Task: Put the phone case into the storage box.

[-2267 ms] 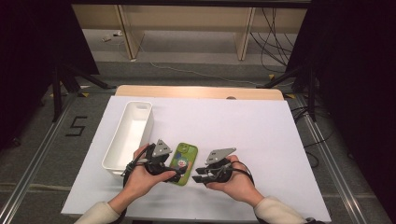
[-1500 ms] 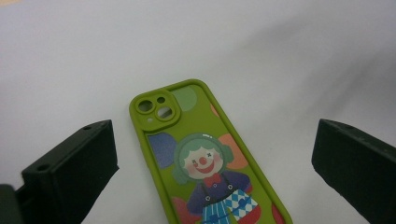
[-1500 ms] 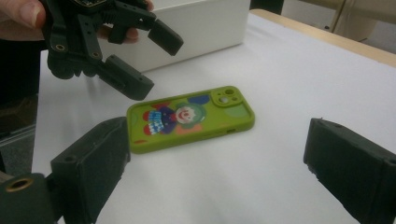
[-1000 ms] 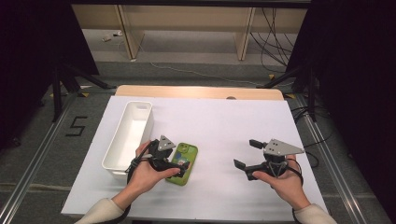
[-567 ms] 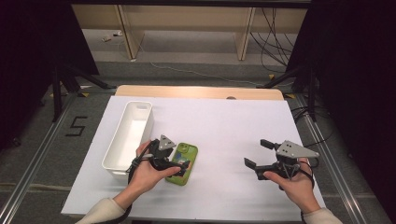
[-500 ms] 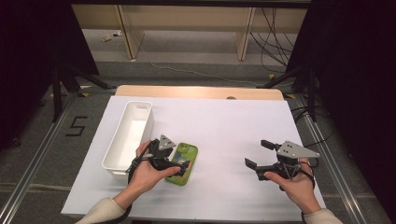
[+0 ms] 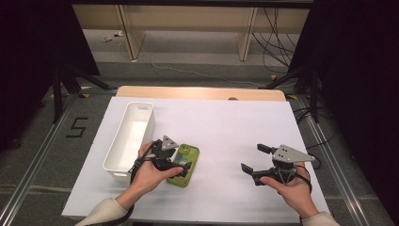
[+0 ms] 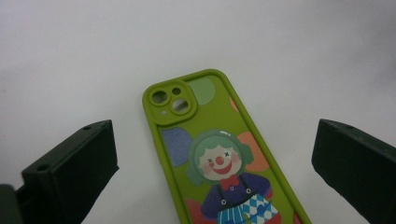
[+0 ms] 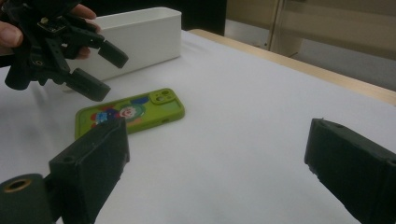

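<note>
risked skidding the flat green phone case [image 8: 219, 154] across the bench [image 7: 226, 122] had the left hand-held gripper [image 8: 210, 154], spread wide over it, clenched unevenly.

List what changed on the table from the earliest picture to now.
The right gripper left the phone case and moved off to the person's right, jaws open, holding nothing. The left gripper stayed open over the case; the case and white bin kept their places.

Open claw [image 9: 215, 168] faces green phone case [image 9: 128, 112].
</note>
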A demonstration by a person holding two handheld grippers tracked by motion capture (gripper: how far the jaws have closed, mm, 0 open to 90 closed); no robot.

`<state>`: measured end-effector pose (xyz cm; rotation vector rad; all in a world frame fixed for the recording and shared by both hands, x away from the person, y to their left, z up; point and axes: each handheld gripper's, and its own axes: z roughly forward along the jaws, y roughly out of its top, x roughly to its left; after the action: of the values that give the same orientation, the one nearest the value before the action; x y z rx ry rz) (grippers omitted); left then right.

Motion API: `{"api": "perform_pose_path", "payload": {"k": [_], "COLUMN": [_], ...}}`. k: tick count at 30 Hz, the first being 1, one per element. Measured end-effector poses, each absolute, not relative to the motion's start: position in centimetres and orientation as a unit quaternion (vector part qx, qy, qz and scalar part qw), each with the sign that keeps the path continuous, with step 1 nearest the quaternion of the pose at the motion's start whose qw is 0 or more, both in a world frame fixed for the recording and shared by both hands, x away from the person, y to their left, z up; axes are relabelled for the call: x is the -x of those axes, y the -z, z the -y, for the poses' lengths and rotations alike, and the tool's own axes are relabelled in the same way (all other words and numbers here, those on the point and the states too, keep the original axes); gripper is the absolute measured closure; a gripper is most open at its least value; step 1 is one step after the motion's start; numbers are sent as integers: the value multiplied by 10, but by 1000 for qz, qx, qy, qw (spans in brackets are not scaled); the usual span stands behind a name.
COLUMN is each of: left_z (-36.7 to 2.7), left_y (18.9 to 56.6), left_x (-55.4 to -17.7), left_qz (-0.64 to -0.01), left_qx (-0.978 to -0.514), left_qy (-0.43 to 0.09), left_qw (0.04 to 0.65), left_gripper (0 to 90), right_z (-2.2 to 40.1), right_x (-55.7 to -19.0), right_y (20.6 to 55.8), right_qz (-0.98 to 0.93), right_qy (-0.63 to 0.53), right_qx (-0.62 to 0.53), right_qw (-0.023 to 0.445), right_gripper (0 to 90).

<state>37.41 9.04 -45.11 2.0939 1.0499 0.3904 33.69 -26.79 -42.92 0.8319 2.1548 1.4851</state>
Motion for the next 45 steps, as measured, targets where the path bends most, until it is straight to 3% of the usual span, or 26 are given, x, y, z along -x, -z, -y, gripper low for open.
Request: {"api": "perform_pose_path", "payload": {"k": [45], "left_z": [-56], "left_y": [461], "left_x": [-398], "left_qz": [-472], "left_qx": [-845], "left_qy": [-95], "left_qw": [233], "left_gripper": [0], "right_z": [267], "right_x": [-339], "right_y": [432], "right_qz": [-776], "right_qy": [-524], "right_qx": [-298], "right_qw": [187], "right_gripper": [90]}}
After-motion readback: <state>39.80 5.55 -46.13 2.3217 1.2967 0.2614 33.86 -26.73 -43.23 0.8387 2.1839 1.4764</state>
